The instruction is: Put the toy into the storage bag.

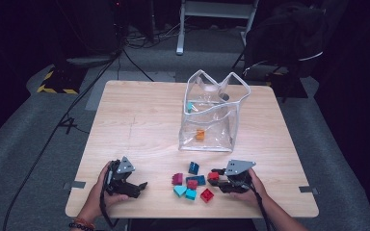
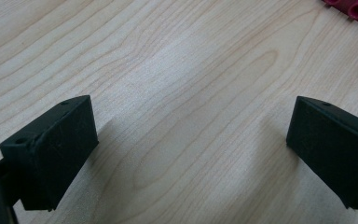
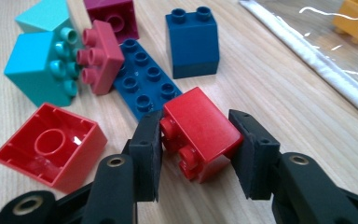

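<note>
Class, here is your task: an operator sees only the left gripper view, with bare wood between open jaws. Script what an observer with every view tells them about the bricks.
Operator: What is the other hand doing?
Observer: The right gripper is clamped on a red brick.
Operator: What lies farther back on the table?
Observer: A clear bag stands there, open at the top, with an orange brick inside.

No lettering, label, brand mark or number can be read anywhere here: not on the toy bricks, the clear bag, the wooden table or the black jaws. The striped floor marking carries no words.
</note>
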Available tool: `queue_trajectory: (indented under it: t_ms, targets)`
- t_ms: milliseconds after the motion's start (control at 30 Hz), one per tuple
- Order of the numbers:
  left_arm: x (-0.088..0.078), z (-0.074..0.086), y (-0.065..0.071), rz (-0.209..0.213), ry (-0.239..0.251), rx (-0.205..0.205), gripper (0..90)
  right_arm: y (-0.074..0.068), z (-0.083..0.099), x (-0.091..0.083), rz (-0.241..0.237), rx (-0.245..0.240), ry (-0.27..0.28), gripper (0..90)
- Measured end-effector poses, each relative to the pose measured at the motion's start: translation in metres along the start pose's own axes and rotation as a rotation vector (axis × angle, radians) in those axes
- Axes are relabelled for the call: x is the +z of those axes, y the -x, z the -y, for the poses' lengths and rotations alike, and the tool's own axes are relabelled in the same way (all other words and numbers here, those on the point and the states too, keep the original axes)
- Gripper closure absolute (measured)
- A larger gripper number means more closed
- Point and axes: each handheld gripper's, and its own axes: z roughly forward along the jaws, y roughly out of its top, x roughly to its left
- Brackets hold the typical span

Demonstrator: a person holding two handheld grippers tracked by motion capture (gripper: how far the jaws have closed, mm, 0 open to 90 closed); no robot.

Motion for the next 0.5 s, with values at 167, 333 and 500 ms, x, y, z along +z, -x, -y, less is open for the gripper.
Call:
queue_trajectory:
  t_ms: [167,333,500]
  targets:
    - [0.0,0.0,0.0,0.0,0.0,0.0,2.0,0.0,0.001,-0.002,0.019,0.009,0.011,56.6]
    - [0.0,0.0,0.0,0.001,0.0,0.0,2.0,0.005,0.002,-0.007,0.036,0.044,0.031,56.6]
    - [0.0,0.0,0.0,0.001,0.0,0.0,2.0,0.011,0.004,-0.013,0.063,0.066,0.039,56.6]
